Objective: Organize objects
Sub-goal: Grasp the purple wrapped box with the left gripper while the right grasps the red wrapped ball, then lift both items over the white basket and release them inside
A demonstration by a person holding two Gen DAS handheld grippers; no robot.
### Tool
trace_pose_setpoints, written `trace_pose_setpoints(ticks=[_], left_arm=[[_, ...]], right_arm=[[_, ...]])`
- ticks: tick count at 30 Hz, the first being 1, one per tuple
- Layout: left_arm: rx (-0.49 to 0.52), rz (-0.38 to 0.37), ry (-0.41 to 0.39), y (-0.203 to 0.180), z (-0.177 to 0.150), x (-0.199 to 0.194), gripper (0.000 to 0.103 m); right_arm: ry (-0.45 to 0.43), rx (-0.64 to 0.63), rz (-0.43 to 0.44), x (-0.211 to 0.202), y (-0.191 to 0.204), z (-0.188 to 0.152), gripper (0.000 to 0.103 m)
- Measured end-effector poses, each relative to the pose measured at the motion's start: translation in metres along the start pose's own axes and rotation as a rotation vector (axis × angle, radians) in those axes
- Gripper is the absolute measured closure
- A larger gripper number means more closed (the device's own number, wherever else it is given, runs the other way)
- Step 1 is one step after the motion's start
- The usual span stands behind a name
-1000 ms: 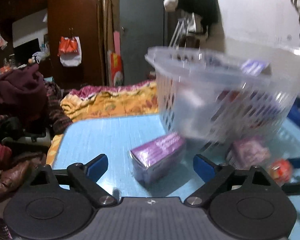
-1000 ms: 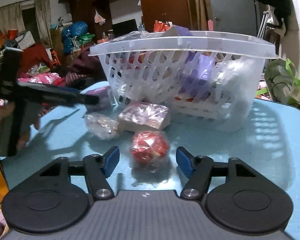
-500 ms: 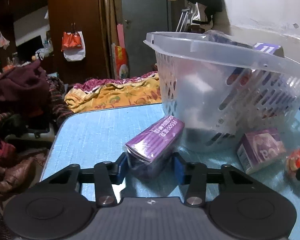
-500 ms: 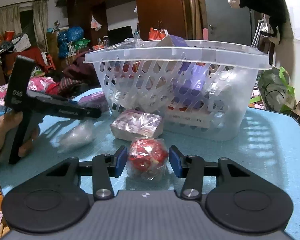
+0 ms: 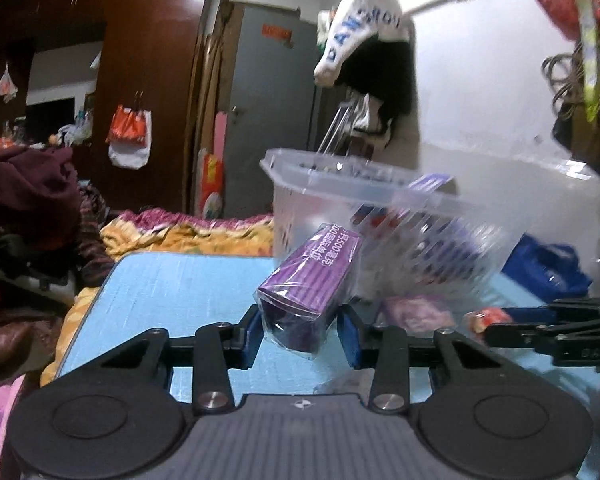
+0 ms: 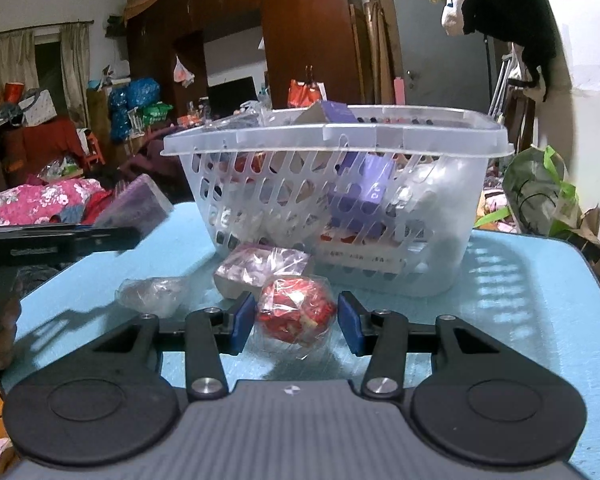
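A purple box [image 5: 312, 276] in clear wrap hangs tilted above the blue table [image 5: 172, 292], near the clear plastic basket [image 5: 340, 176]. My left gripper [image 5: 300, 332] grips its near end, jaws still closing. From the right wrist view the same box [image 6: 134, 204] shows at the left, raised off the table. My right gripper [image 6: 296, 322] is shut on a red wrapped packet [image 6: 296, 312] that rests on the table in front of the basket [image 6: 332, 136]. The basket holds several boxes and packets.
A pink-purple wrapped box [image 6: 264, 268] lies against the basket's front. A crumpled clear bag [image 6: 152, 292] lies left of it. A person's hand [image 6: 4, 332] holds the left tool. Piled clothes and bedding sit past the table's left edge, and a green bag [image 6: 540, 196] stands at the right.
My left jaws closed from wide open onto the purple box and raised it off the table, tilted. My right jaws closed onto the red packet, which stays on the table.
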State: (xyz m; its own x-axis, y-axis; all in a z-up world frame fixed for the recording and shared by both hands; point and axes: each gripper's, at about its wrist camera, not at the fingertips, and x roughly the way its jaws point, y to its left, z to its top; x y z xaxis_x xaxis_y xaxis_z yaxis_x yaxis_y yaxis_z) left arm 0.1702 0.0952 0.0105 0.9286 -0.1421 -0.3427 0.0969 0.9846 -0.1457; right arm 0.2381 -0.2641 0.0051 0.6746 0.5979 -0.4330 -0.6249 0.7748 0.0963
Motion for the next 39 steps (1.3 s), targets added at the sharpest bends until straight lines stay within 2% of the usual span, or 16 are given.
trace_pose_setpoints(ticks=[4, 7, 10, 12, 14, 16, 18, 21, 22, 24, 25, 27, 32, 33, 36, 39], left_arm=[[-0.092, -0.015, -0.051, 0.019, -0.001, -0.007, 0.059], [-0.057, -0.013, -0.116, 0.01, 0.005, -0.023, 0.059], [-0.051, -0.062, -0.156, -0.004, 0.036, -0.029, 0.059], [-0.021, -0.068, -0.157, -0.019, 0.069, -0.019, 0.059], [-0.004, -0.046, -0.132, -0.031, 0.097, 0.003, 0.059], [-0.009, -0.027, -0.078, -0.039, 0.122, 0.031, 0.059], [0.007, 0.029, -0.032, -0.047, 0.139, 0.059, 0.059], [0.019, 0.056, 0.03, -0.052, 0.146, 0.088, 0.056], [0.03, 0.071, 0.046, -0.054, 0.146, 0.095, 0.046], [0.056, 0.111, 0.065, -0.056, 0.143, 0.1, 0.035], [0.063, 0.124, 0.059, -0.057, 0.14, 0.097, 0.035], [0.063, 0.108, 0.024, -0.054, 0.134, 0.08, 0.033], [0.086, 0.076, -0.026, -0.056, 0.102, 0.014, 0.014], [0.096, 0.071, -0.014, -0.057, 0.089, 0.004, 0.009], [0.153, 0.064, 0.08, -0.063, 0.048, -0.005, 0.009], [0.135, 0.086, 0.14, -0.063, 0.013, 0.0, 0.009]], right_arm=[[-0.052, -0.016, 0.02, -0.007, 0.003, 0.0, 0.054], [-0.143, -0.032, 0.026, -0.029, 0.009, 0.005, 0.054], [-0.273, -0.055, 0.035, -0.057, 0.014, 0.035, 0.054], [-0.314, -0.114, -0.04, -0.057, 0.017, 0.068, 0.054], [-0.319, -0.19, -0.128, -0.042, 0.014, 0.097, 0.054], [-0.264, -0.204, -0.184, -0.017, 0.003, 0.123, 0.054], [-0.219, -0.175, -0.193, 0.005, -0.01, 0.138, 0.054], [-0.194, -0.132, -0.169, 0.025, -0.021, 0.14, 0.049], [-0.189, -0.115, -0.166, 0.027, -0.022, 0.139, 0.044], [-0.208, -0.09, -0.2, 0.02, -0.021, 0.133, 0.001], [-0.24, -0.089, -0.212, 0.012, -0.018, 0.128, 0.0], [-0.27, -0.086, -0.18, -0.011, -0.014, 0.118, 0.0], [-0.22, -0.012, -0.117, -0.045, -0.003, 0.076, 0.0], [-0.198, -0.025, -0.1, -0.046, 0.0, 0.063, 0.0], [-0.089, -0.028, -0.083, -0.027, 0.002, 0.038, 0.0], [-0.016, -0.006, -0.108, -0.005, -0.001, 0.026, 0.0]])
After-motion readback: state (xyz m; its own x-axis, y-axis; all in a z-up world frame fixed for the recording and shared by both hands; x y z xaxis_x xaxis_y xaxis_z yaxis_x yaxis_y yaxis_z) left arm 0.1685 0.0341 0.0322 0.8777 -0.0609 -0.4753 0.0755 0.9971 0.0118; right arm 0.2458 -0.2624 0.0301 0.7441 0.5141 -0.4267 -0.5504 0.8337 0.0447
